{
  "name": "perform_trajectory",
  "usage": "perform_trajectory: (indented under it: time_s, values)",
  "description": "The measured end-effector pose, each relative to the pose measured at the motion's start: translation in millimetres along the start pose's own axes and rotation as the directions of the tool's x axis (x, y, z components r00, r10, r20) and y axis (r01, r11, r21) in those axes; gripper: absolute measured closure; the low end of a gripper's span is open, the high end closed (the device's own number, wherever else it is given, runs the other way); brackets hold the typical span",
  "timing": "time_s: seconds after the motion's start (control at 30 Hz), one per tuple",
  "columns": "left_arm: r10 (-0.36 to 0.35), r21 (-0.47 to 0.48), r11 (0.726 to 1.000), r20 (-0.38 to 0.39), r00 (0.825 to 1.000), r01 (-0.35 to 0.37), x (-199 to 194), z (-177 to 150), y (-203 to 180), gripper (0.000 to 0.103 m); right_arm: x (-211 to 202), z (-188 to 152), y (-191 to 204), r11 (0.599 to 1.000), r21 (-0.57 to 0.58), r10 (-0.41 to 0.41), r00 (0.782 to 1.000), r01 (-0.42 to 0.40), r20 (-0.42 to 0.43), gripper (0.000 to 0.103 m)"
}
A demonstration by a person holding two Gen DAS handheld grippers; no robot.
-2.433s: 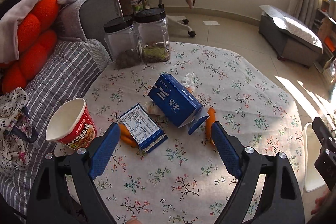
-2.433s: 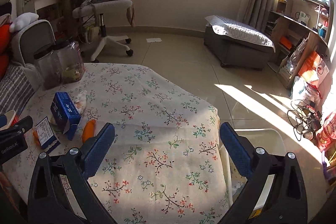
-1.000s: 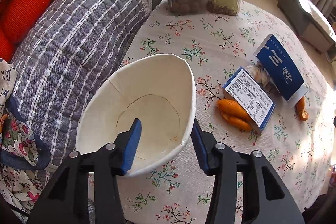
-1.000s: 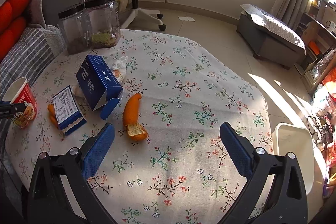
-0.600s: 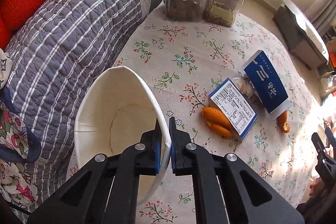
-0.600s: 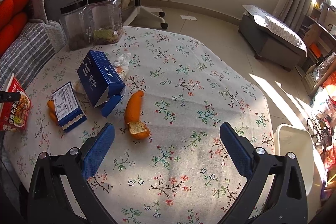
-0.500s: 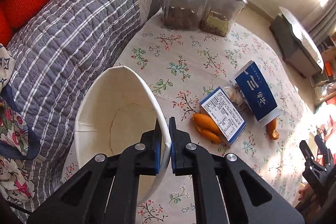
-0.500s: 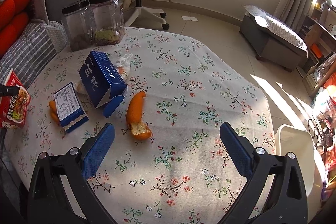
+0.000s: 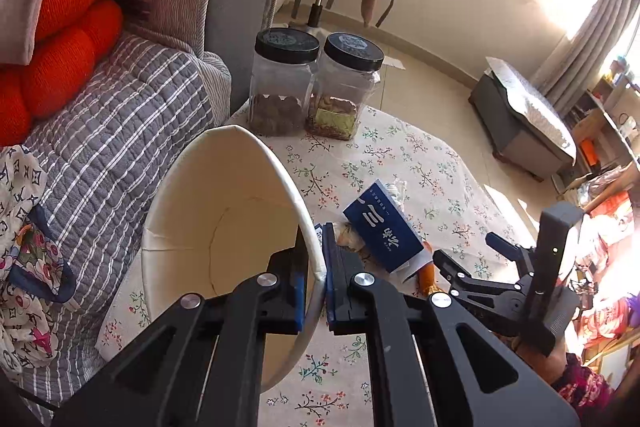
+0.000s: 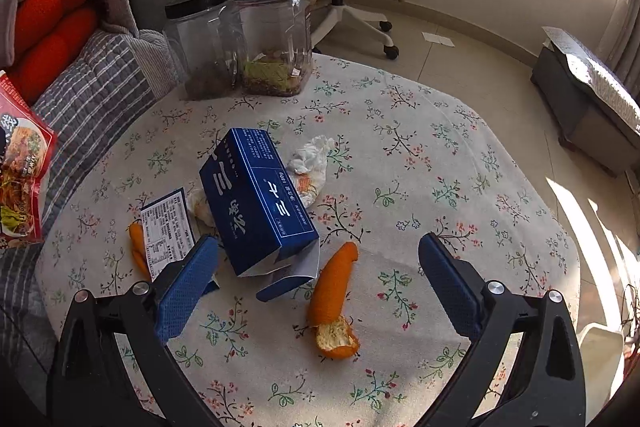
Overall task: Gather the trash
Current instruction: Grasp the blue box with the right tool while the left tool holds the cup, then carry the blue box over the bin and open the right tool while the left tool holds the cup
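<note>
So the step in hand looks like the first pickup: the left gripper (image 9: 316,283) has the empty instant-noodle cup (image 9: 224,227) pinched by its rim, one pad inside the cup and one outside, jaws squeezed nearly together on the thin paper wall. The cup hangs tilted over the sofa-side edge of the floral tablecloth (image 9: 400,163), mouth toward the camera, clean white inside. From the right wrist view you only catch its red printed side at the far left (image 10: 20,163).

The right gripper (image 10: 318,281) is wide apart and holding nothing. It hovers over the mess in the middle of the table: the blue carton (image 10: 256,203) lying on its side with a flap open, an orange peel (image 10: 332,295) just beside that flap, a smaller flattened box with a nutrition label (image 10: 166,227) sitting on more peel, and some crumpled tissue (image 10: 308,163) behind the carton.

My guess for next: the cup needs carrying to the white bin (image 10: 600,351) peeking in at the lower right corner, off the table edge. Rim grip on a paper cup is kinda floppy, so I'd keep it steady. The right one seems lined up for the peel or carton, can't tell which.

The two black-lidded jars (image 10: 240,39) look like keepers, not trash.
</note>
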State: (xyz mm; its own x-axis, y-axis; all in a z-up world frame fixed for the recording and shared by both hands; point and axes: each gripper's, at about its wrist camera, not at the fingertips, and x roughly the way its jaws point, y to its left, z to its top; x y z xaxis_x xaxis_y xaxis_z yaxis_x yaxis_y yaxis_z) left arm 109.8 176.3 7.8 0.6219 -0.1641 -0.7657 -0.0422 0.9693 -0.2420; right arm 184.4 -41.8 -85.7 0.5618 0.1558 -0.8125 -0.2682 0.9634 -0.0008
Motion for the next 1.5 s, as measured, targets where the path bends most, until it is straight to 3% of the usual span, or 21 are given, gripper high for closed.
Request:
perform_trajectory:
  time_s: [0.17, 0.67, 0.7, 0.77, 0.93, 1.2, 1.5]
  values:
    - [0.01, -0.004, 1.0, 0.004, 1.0, -0.01, 1.6, 4.3, 0.6, 0.096, 44.5, 17.4, 6.7, 0.996, 0.013, 0.092, 0.993, -0.091, -0.069, 0.007]
    - [0.027, -0.024, 0.999, -0.025, 0.999, -0.027, 12.2, 4.1, 13.0, 0.096, 83.2, 14.9, 49.0, 0.98, -0.169, 0.085, 0.986, -0.109, -0.143, 0.007]
    - [0.027, -0.026, 0.999, -0.024, 0.999, -0.027, 12.1, 4.0, 13.2, 0.096, 84.1, 14.5, 50.1, 0.978, -0.18, 0.077, 0.987, -0.103, -0.142, 0.008]
    - [0.026, -0.029, 0.999, -0.023, 0.999, -0.027, 11.8, 4.3, 14.2, 0.096, 85.6, 13.3, 52.2, 0.975, -0.198, 0.067, 0.987, -0.096, -0.148, 0.027]
    - [0.038, -0.034, 0.999, -0.028, 0.999, -0.039, 14.4, 3.2, 15.9, 0.096, 75.4, 16.1, 46.0, 0.983, -0.156, 0.082, 0.989, -0.101, -0.123, 0.038]
    - [0.043, -0.047, 0.998, -0.028, 0.999, -0.044, 15.5, 2.0, 17.1, 0.096, 45.0, 19.4, 42.5, 0.985, -0.117, 0.12, 0.99, -0.128, -0.073, 0.039]
    - [0.036, -0.052, 0.998, -0.01, 0.999, -0.037, 9.2, 1.6, 12.3, 0.096, -3.1, 27.8, 30.2, 0.977, -0.027, 0.213, 0.977, -0.213, -0.002, 0.038]
